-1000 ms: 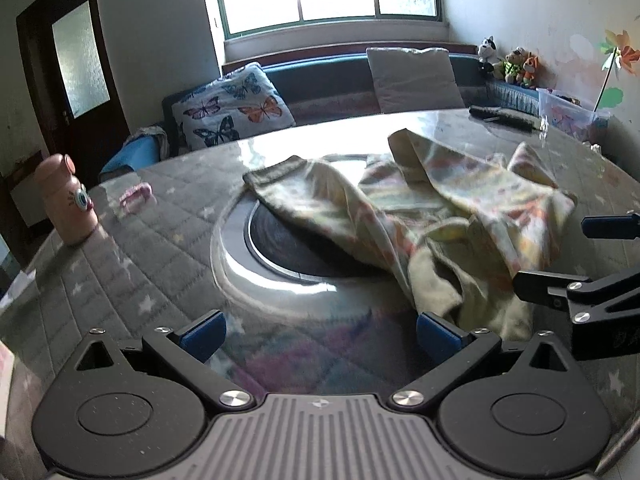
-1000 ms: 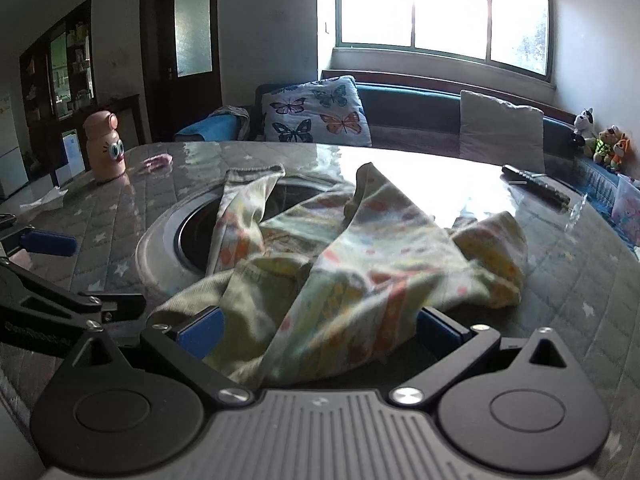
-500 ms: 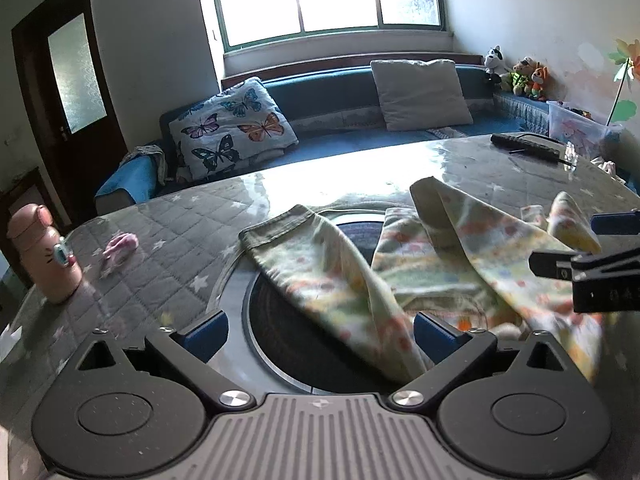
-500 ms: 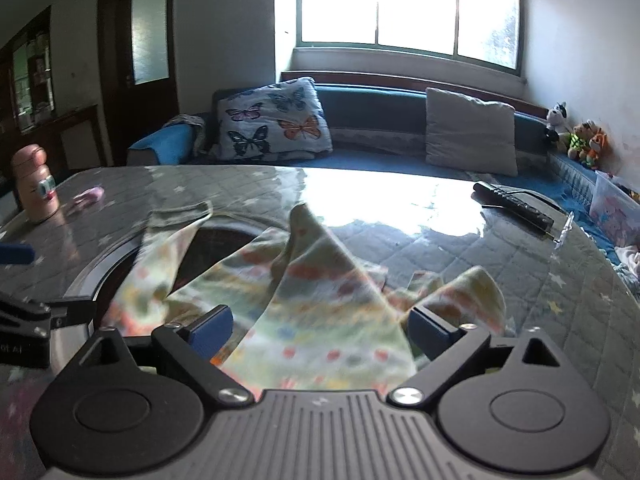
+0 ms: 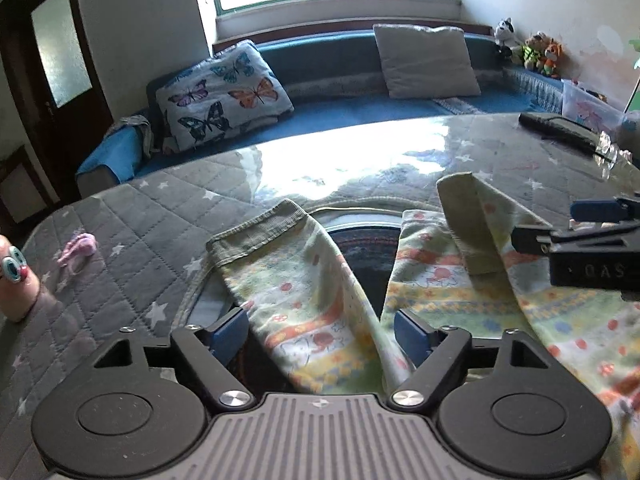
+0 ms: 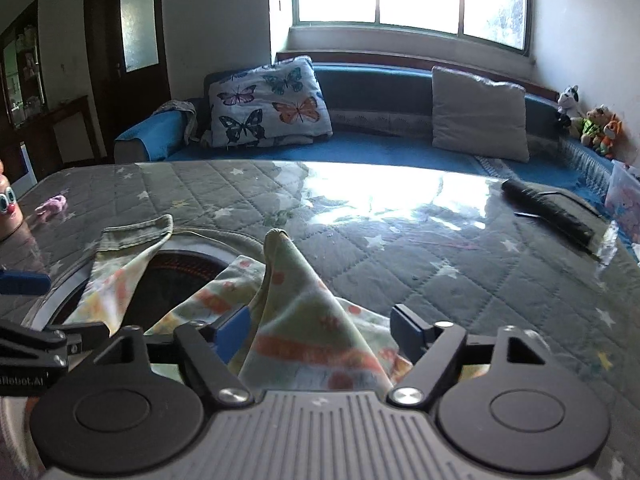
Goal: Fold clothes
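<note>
Printed child's trousers [image 5: 320,312] spread over round table [image 5: 132,216], legs straddling dark central inset [image 5: 364,248]. Left gripper [image 5: 320,332] jaws wide apart, one leg lying between, not pinched. Right gripper [image 6: 320,326] likewise gaping over bunched leg cloth. Remote [image 6: 548,212] at far edge.

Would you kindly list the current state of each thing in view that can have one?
left gripper: open, cloth between its fingers
right gripper: open, cloth between its fingers
patterned trousers: unfolded, legs spread apart, one cuff turned up
door: shut
remote control: lying flat on the table
</note>
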`<state>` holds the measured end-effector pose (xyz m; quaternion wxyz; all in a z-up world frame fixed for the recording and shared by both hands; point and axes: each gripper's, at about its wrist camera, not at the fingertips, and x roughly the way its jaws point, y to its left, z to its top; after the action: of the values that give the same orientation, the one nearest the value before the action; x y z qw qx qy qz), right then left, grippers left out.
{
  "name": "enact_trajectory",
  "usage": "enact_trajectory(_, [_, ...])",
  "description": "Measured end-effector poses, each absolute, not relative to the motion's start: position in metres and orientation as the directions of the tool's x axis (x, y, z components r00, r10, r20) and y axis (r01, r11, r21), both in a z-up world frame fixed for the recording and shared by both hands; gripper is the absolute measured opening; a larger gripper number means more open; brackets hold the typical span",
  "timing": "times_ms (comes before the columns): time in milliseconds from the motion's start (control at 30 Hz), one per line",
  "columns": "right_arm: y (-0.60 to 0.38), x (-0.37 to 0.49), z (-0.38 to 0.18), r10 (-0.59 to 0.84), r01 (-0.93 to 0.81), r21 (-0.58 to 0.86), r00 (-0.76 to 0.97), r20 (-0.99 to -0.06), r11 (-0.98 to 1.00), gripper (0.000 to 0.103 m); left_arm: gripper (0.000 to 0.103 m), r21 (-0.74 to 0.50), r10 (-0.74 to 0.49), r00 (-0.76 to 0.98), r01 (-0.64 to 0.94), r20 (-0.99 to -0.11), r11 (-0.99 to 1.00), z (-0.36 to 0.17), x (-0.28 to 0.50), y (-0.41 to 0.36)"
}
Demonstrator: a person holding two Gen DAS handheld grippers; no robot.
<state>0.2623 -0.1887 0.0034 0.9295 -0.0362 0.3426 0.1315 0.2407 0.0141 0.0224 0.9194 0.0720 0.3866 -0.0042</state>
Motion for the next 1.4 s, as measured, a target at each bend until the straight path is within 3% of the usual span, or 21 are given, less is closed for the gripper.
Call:
enact_trajectory(100, [-0.187,0.276,-0.005,0.225,-0.273,0.036,0.704,-0.673,0.961,0.057,0.055,0.123,0.037,0.676,0.081,-0.736,0.989,0.012,0.249,0.015])
enact_trajectory(167, [-0.188,0.281,-0.01,0.232,-0.277,0.047,0.686,-0.69,0.96,0.044,0.033,0.11,0.025,0.662,0.087,-0.749,0.99,0.007,0.25,0.018])
enact_trajectory(233, [-0.19,0.281,-0.01,0.247,-0.284,0.064,0.676,-0.694,0.957,0.024,0.021,0.095,0.011,0.659,0.092,-0.752,0.991,0.005,0.247,0.021])
enact_trajectory(267, [-0.19,0.279,-0.01,0.246,-0.281,0.066,0.676,-0.694,0.957,0.019,0.013,0.094,0.011,0.663,0.089,-0.749,0.992,0.005,0.244,0.022])
enact_trajectory(333, [-0.193,0.275,-0.007,0.247,-0.277,0.07,0.681,-0.689,0.958,0.008,0.008,0.095,0.019,0.674,0.077,-0.738,0.992,0.007,0.239,0.025])
enact_trajectory(967, [-0.326,0.12,0.06,0.14,-0.058,0.176,0.855,-0.499,0.983,0.005,0.002,0.068,0.165,0.728,-0.161,-0.665,0.985,0.03,0.11,0.092])
enact_trajectory(1333, [-0.392,0.03,0.027,0.03,0.136,0.238,0.811,-0.584,0.962,0.006,0.003,0.093,0.2,0.706,-0.188,-0.679,0.978,0.024,0.024,0.1])
enact_trajectory(1400, [-0.402,0.017,0.018,0.009,0.174,0.241,0.794,-0.608,0.955,0.008,0.007,0.112,0.205,0.695,-0.177,-0.69,0.978,0.021,0.016,0.099])
